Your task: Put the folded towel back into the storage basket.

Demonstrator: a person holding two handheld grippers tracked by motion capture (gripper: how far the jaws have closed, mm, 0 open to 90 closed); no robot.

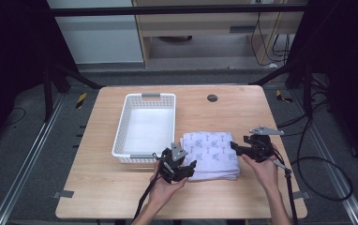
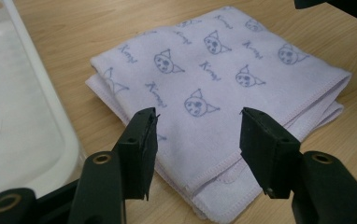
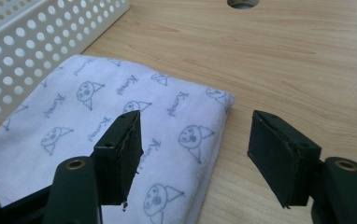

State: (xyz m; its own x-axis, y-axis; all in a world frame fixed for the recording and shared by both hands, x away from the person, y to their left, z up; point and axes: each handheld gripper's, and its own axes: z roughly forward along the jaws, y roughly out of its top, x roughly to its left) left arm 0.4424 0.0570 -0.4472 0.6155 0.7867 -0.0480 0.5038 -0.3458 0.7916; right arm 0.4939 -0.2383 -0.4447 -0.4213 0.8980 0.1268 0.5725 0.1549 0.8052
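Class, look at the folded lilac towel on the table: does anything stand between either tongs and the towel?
Nothing visible does. The left tongs hang open over the folded lilac printed towel at its near corner; the right tongs hang open over its edge, bare wooden table beside it.

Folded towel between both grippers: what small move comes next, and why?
Probably lower both grippers a little and close them on the towel's edges. The folded towel lies flat on the table beside the white basket. The left gripper stands open over its near edge, the right gripper open over its side edge; neither pinches cloth yet.
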